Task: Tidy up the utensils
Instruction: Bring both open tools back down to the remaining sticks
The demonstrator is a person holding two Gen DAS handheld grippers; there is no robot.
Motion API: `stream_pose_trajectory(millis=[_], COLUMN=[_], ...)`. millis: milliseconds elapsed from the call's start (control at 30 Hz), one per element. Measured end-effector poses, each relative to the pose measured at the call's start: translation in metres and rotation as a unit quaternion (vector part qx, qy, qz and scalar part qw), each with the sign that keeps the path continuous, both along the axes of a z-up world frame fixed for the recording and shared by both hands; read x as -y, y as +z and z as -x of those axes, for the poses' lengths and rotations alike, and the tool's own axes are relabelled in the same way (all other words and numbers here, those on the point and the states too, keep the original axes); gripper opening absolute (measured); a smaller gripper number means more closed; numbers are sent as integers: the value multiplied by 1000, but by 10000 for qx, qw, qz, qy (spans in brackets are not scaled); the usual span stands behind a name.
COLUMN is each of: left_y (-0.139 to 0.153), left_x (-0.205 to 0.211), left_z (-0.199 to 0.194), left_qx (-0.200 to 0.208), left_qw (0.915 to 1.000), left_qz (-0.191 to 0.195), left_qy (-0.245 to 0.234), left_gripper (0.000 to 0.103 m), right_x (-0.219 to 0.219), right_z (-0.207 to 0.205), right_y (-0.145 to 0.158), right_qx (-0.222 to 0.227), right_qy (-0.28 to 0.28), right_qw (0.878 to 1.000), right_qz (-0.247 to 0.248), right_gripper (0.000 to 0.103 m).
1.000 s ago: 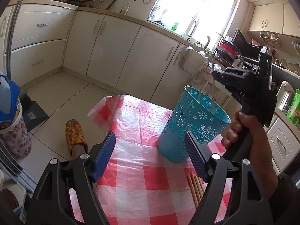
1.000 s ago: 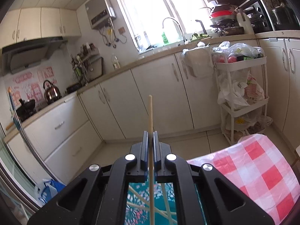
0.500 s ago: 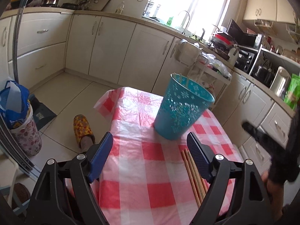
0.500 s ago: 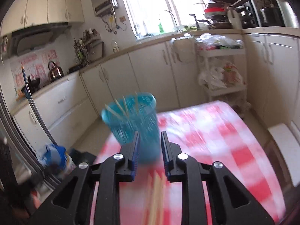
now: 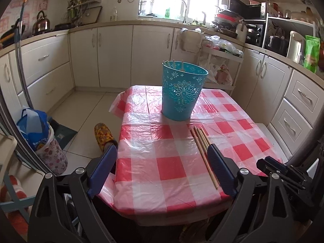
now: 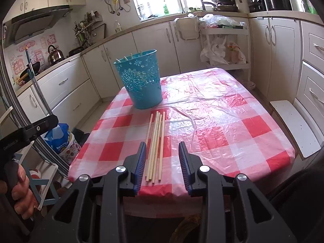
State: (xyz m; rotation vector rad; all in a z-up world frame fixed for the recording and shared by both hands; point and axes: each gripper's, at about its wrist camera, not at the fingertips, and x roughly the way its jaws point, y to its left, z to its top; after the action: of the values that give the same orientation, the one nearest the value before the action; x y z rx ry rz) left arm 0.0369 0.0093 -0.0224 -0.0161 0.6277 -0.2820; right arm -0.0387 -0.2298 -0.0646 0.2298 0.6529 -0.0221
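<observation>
Your right gripper (image 6: 162,168) hung low in the centre of its frame with its jaws narrowly apart and holding nothing, over the near edge of the worktop (image 6: 222,125) with its red-and-white checked cover. Five loose chopsticks (image 6: 155,143) lay side by side on that cover, running from the gap between the jaws up toward mid-frame. Beyond their far tips, apart from them, one teal bucket (image 6: 142,83) stood upright, with four stick tips showing above its rim.

Your left gripper (image 5: 162,168) sat at the bottom of its own frame with its jaws spread wide and holding nothing. There the bundle of chopsticks (image 5: 199,141) lay right of centre, its near part hidden behind the right-hand jaw, and the bucket (image 5: 182,93) stood at mid-frame.
</observation>
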Motion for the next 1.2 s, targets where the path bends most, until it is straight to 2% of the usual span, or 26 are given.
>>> stream_pose_trajectory(millis=[267, 533, 700, 933, 1200], left_y=[16, 16, 9, -12, -30], left_x=[-5, -6, -6, -9, -9], left_z=[16, 19, 15, 4, -9], left_qx=[129, 101, -36, -380, -649], left_qw=[9999, 9999, 9999, 9991, 9977], left_qz=[-44, -106, -134, -156, -155], left_qy=[25, 11, -21, 46, 98], left_gripper=[88, 90, 91, 91, 91], right_x=[-10, -7, -1, 2, -1], right_z=[2, -4, -30, -90, -128], right_y=[1, -8, -23, -50, -61], right_qx=[-102, -312, -575, -1017, -1182], right_qy=[128, 89, 91, 250, 302], right_qw=[9998, 9994, 9980, 9940, 9918], right_qz=[61, 106, 226, 305, 374], right_gripper=[35, 35, 35, 31, 30])
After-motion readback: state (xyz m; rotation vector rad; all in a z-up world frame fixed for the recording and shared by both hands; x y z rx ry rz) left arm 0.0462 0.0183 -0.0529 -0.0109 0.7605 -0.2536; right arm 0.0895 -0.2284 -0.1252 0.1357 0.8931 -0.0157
